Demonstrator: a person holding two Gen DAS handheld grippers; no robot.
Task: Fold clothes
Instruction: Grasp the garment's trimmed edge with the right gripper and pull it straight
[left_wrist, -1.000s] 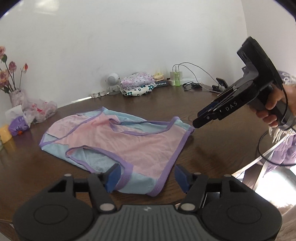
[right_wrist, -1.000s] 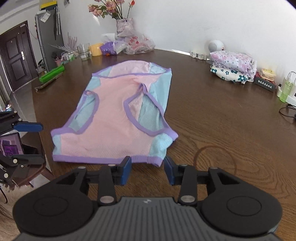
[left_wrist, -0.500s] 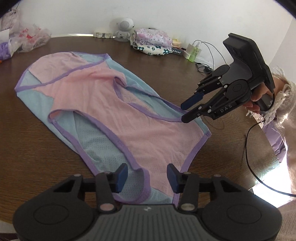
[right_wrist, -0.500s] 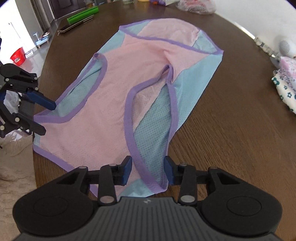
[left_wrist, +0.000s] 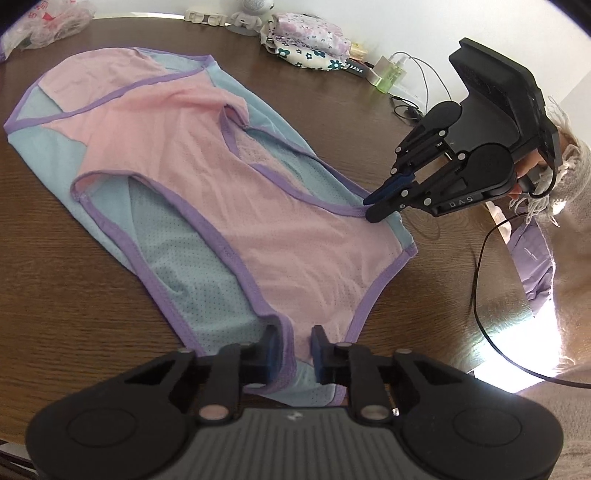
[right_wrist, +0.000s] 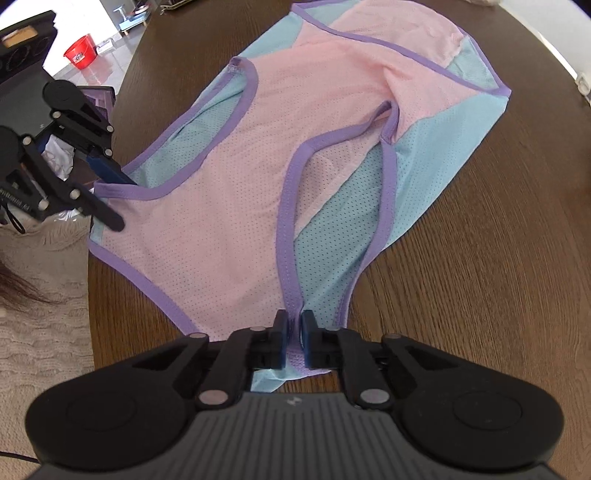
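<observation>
On the brown wooden table (left_wrist: 66, 280) the pink and blue top (left_wrist: 236, 206) lies flat, and the left gripper (left_wrist: 293, 345) and right gripper (right_wrist: 294, 334) each pinch a near corner tight, ready, I think, to lift both together and fold it over.

Lighting: bright daylight; blown-out glare on floor (left_wrist: 532, 354). Focus sharp. Strong fisheye bending, dark vignetted corners.
</observation>
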